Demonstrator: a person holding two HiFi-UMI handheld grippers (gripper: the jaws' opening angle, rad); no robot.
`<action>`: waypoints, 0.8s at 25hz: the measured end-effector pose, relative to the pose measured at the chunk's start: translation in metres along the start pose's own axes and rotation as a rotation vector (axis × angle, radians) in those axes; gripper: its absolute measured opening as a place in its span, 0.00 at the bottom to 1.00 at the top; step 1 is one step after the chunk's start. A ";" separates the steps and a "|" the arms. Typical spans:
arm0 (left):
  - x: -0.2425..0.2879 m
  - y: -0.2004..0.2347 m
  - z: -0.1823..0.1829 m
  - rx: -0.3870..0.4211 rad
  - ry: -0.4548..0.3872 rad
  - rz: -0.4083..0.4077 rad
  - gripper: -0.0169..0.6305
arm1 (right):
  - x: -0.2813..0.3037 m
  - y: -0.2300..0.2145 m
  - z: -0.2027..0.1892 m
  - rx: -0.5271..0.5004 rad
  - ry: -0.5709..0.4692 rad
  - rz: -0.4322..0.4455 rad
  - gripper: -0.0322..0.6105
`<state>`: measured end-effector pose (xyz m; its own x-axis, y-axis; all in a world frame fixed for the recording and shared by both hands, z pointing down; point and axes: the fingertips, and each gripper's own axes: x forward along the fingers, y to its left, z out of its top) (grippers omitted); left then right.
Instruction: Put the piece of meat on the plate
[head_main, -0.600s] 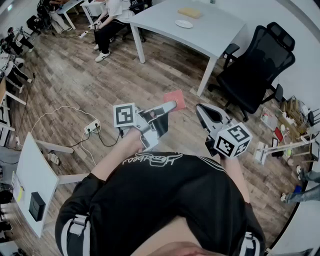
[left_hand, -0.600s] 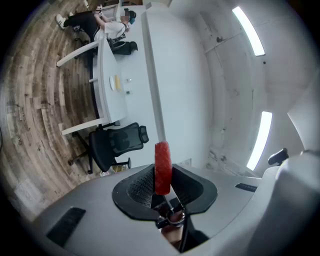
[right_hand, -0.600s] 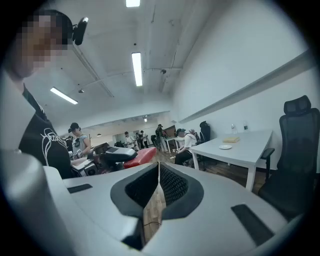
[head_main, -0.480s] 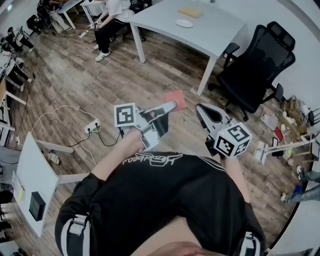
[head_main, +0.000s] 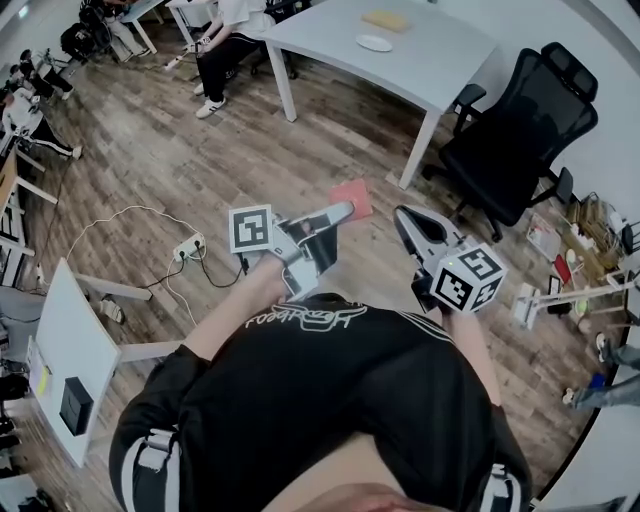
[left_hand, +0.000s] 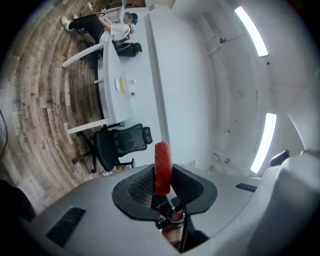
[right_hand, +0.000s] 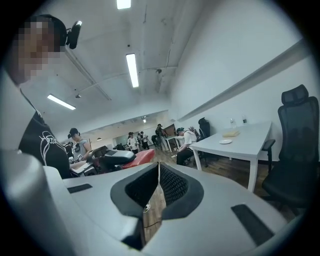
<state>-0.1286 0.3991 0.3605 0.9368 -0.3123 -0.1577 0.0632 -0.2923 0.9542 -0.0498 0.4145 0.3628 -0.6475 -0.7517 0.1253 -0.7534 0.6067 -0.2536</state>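
Head cam looks steeply down over the person's shirt (head_main: 320, 400), with the left gripper (head_main: 345, 210) & right gripper (head_main: 402, 213) close below and the wood floor (head_main: 150, 150) beyond. Left gripper cam sits right behind its jaws, rolled sideways, facing the wall (left_hand: 185, 100). Right gripper cam is upright, approx. level. All 3 share the white table (head_main: 400, 50) & black chair (head_main: 510, 140) — right cam also catches the left gripper w/ the piece of meat (right_hand: 142, 157).

White script lettering (head_main: 305, 318) crosses the chest of the person's black shirt (head_main: 320, 420), upside down in the head view. It seems to be 1 word, too small and curled to read. No other text is legible.
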 end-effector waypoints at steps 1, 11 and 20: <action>0.000 0.001 0.000 -0.004 -0.002 0.002 0.17 | 0.000 -0.001 -0.002 0.006 0.004 -0.001 0.07; 0.001 0.019 0.006 -0.038 -0.016 0.011 0.17 | 0.007 -0.019 -0.012 0.038 0.015 -0.028 0.07; 0.022 0.045 0.038 -0.056 -0.021 0.003 0.17 | 0.036 -0.055 -0.005 0.038 0.005 -0.024 0.07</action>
<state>-0.1182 0.3445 0.3898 0.9296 -0.3324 -0.1591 0.0797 -0.2401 0.9675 -0.0320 0.3556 0.3860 -0.6299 -0.7647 0.1361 -0.7639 0.5782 -0.2868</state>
